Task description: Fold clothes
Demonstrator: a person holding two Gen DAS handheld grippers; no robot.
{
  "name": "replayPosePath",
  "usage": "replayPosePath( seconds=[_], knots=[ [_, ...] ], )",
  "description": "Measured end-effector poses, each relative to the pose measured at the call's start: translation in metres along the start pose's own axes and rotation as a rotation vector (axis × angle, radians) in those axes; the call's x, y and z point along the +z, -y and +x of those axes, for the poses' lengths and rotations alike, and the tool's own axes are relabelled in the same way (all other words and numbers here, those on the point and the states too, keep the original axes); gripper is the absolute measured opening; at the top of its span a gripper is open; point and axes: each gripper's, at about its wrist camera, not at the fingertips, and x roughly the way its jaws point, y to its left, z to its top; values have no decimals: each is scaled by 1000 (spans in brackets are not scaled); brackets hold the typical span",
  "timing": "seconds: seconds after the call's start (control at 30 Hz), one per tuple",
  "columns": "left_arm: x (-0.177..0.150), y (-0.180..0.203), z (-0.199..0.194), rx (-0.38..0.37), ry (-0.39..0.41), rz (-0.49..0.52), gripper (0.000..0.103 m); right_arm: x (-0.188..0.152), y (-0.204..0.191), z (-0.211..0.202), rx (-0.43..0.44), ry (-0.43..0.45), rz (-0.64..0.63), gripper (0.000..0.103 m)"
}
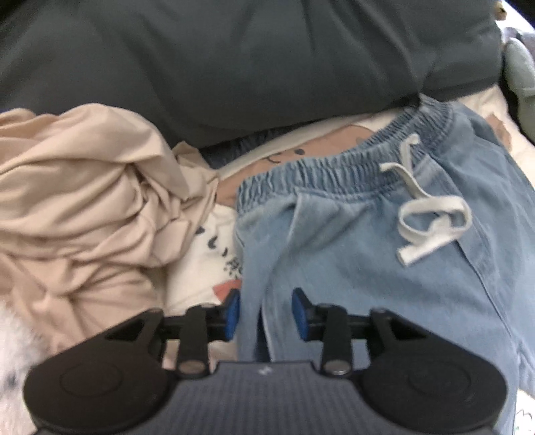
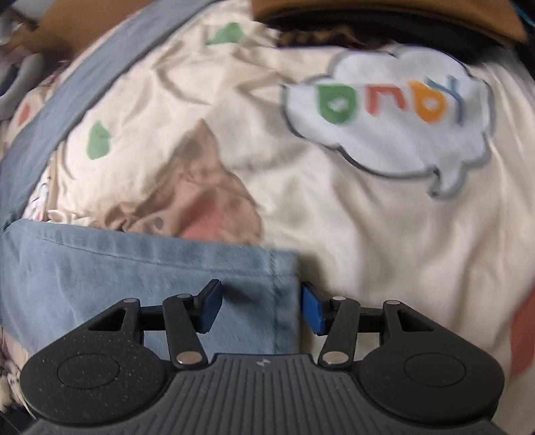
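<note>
Light blue denim trousers (image 1: 367, 254) lie flat on the bed, their elastic waistband (image 1: 334, 164) at the far end and a white drawstring (image 1: 431, 217) loose on top. My left gripper (image 1: 265, 313) hovers over the left edge of a trouser leg; its blue pads stand apart with a fold of denim below the gap. In the right wrist view a trouser leg end (image 2: 133, 274) lies on the printed sheet. My right gripper (image 2: 262, 309) is open above its hemmed corner, one pad over the denim and the other just past the hem.
A crumpled beige garment (image 1: 83, 207) lies left of the trousers. A dark grey pillow (image 1: 234, 60) fills the far side. The cream sheet (image 2: 334, 227) carries a cloud print (image 2: 394, 110), and a blue-grey band (image 2: 83, 73) crosses it. A brown object (image 2: 384, 13) sits at the far edge.
</note>
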Motion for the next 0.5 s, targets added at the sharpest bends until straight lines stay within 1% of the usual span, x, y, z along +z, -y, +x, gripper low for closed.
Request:
replayPosePath(
  seconds=[0.03,0.1,0.13,0.17,0.2,0.27,0.4,0.47,0.5],
  knots=[
    [-5,0,-4,-11,-6,-3,50,2,-1,2,9,8,-12,57],
    [-15,0,-11,-36,-27,-5,50,1,0,3,17,12,-27,53],
    [-20,0,-16,-36,-28,-4,52,0,-1,4,14,15,-40,42],
    [-25,-1,-18,-42,-36,-11,52,-1,-3,5,4,13,-49,22],
    [-30,-2,-19,-47,-45,-17,52,-1,-6,7,-4,12,-56,21],
    [-41,-3,-22,-58,-63,-32,52,-2,-4,4,12,19,-43,17],
    [-63,-2,-24,-72,-101,-33,49,-8,-5,-14,-12,38,-72,14],
    [-74,3,-19,-71,-145,-16,39,-11,-2,-19,-21,37,-42,10],
    [-79,5,-17,-71,-165,-9,20,-12,-1,-20,-25,35,-26,10]
  ],
)
